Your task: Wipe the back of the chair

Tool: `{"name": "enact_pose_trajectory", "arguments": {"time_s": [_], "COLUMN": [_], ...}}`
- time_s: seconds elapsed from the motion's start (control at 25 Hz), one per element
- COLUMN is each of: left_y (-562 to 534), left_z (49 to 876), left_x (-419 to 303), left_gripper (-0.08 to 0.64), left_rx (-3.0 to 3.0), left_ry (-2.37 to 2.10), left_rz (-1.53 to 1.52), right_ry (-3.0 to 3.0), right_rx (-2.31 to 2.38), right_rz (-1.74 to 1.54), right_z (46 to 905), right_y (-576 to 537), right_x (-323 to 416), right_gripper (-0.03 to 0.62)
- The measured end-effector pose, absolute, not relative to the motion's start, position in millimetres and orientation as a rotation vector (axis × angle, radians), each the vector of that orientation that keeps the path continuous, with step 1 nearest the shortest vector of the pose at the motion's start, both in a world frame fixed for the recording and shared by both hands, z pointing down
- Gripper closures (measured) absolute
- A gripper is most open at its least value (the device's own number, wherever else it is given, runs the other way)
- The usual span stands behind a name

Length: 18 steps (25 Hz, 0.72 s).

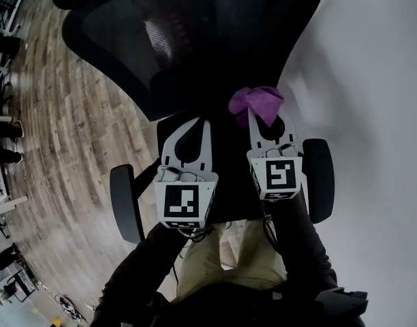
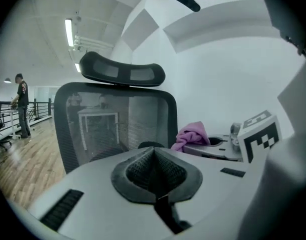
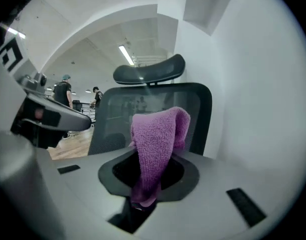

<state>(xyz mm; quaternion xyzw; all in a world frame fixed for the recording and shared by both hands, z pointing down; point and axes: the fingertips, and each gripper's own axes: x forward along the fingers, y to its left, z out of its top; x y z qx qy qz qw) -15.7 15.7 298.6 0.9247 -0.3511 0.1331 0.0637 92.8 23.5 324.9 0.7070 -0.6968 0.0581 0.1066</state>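
The right tongs (image 1: 265, 120) are clenched on a purple terry cloth (image 3: 154, 149), which bunches above their tips and hangs down between the jaws. The left tongs (image 1: 193, 127) are pressed together with nothing between them. Both point at the mesh back of the black office chair (image 1: 195, 39), between its armrests. The cloth is at the back's lower right edge, but contact cannot be told. The chair stands on a wood-plank floor (image 1: 52, 121) beside a white wall (image 1: 375, 80).
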Motion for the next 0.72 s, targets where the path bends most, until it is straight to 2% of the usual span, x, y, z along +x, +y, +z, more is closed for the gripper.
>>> {"name": "enact_pose_trajectory", "arguments": {"time_s": [0.36, 0.72], "left_y": [55, 94], "left_z": [253, 227], "left_x": [-47, -51], "left_gripper": [0.552, 0.552], "left_rx": [2.771, 2.629], "left_ry": [-1.107, -1.241], "left_rz": [0.332, 0.279], "right_ry": [-2.222, -2.308], "right_rx": [1.959, 1.782], "right_rz": [0.117, 0.110], "right_z": [257, 218], "right_y": [81, 126], "right_x": [21, 11], "right_gripper": [0.525, 0.523]}}
